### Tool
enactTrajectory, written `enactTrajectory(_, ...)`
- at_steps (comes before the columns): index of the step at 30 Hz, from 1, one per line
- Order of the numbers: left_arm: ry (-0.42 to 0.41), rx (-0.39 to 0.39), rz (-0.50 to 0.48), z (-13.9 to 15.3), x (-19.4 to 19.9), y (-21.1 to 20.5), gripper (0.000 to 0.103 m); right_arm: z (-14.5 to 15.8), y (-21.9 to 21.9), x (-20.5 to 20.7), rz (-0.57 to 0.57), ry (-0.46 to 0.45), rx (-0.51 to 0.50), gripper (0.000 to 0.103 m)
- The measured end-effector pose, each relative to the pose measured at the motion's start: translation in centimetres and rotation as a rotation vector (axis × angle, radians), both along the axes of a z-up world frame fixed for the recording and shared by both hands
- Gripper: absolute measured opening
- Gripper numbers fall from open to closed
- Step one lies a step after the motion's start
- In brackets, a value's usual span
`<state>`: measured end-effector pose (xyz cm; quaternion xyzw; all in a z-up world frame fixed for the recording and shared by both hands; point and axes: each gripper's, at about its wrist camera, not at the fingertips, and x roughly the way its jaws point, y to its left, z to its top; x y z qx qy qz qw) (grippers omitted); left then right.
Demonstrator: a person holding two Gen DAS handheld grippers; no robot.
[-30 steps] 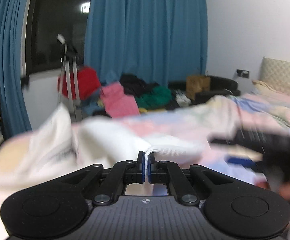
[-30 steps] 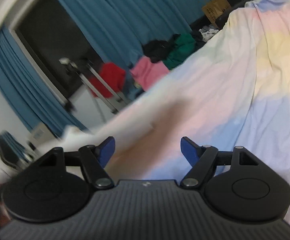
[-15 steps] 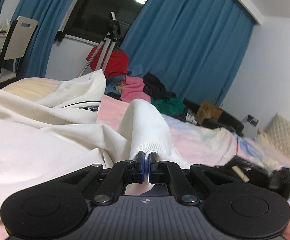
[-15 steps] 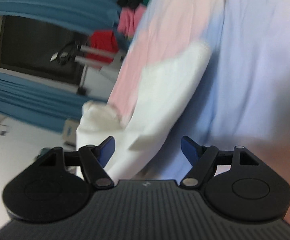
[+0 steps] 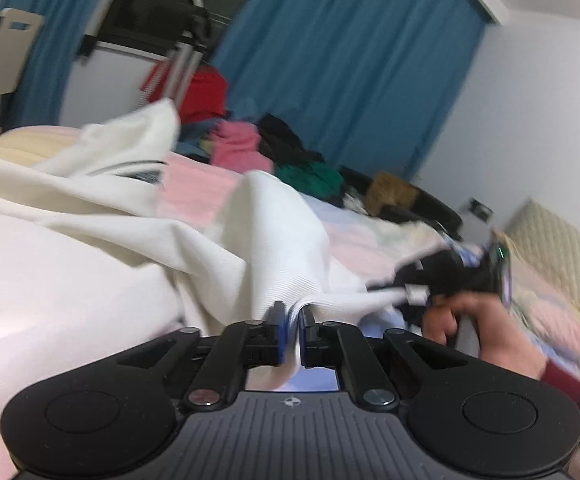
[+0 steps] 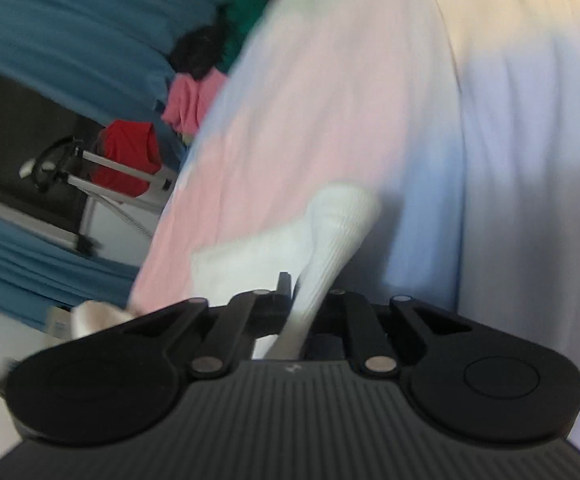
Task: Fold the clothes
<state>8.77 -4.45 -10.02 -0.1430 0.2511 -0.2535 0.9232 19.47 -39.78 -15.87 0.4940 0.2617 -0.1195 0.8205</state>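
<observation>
A: How far along was the folding?

B: Early, by my judgement. On the left, the left claw (image 5: 290,320) was clamped on a ribbed edge of the white garment (image 5: 138,248), which lay rumpled on the pastel bed (image 6: 489,120). On the right, the right claw (image 6: 303,304) pinched a ribbed cuff (image 6: 337,224) of it.

A: Any containers?

B: A cardboard box (image 5: 393,192) stood far off; contents unclear.

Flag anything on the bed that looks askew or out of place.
The white garment lies bunched in loose ridges across the pastel bedspread, not flat. Both the left gripper and right gripper pinch its ribbed edge. Behind the bed, a clothes pile sits unsorted.
</observation>
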Motion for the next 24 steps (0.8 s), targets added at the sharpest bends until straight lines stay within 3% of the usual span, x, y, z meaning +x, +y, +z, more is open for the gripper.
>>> enactTrajectory(2, 0.002, 0.008, -0.034, -0.3, -0.3, -0.6, 0.015, 0.5, -1.2, 0.0, -0.019, -0.028, -0.008, 0.006)
enactTrajectory(4, 0.003, 0.017, -0.067, -0.5, -0.6, -1.2, 0.04, 0.8, -2.9, -0.5, -0.056, -0.065, 0.003, 0.006)
enactTrajectory(6, 0.005, 0.025, -0.101, -0.8, -0.8, -1.9, 0.055, 1.4, -4.6, -1.5, -0.106, -0.091, -0.079, 0.006)
enactTrajectory(9, 0.017, 0.035, -0.132, -1.1, -1.5, -2.2, 0.058, 2.4, -7.1, -3.3, -0.183, -0.126, -0.227, 0.006)
enactTrajectory(12, 0.063, 0.038, -0.138, -1.8, -1.2, -2.4, 0.065, 3.0, -10.8, -6.5, -0.332, -0.191, -0.278, 0.006)
enactTrajectory(15, 0.123, 0.025, -0.124, -2.2, -0.3, -1.9, 0.07, 2.8, -12.7, -8.6, -0.458, -0.19, -0.371, 0.006)
enactTrajectory(18, 0.245, 0.01, -0.096, -2.7, 1.1, -1.0, 0.076, 1.1, -13.6, -9.2, -0.508, -0.091, -0.391, 0.006)
enactTrajectory(22, 0.469, -0.128, 0.068, -4.3, 1.9, 3.0, 0.08, -0.9, -13.9, -8.6, -0.535, 0.034, -0.342, 0.006)
enactTrajectory(24, 0.526, -0.201, 0.17, -4.9, 1.6, 5.6, 0.081, -1.0, -13.7, -8.3, -0.534, 0.058, -0.357, 0.006)
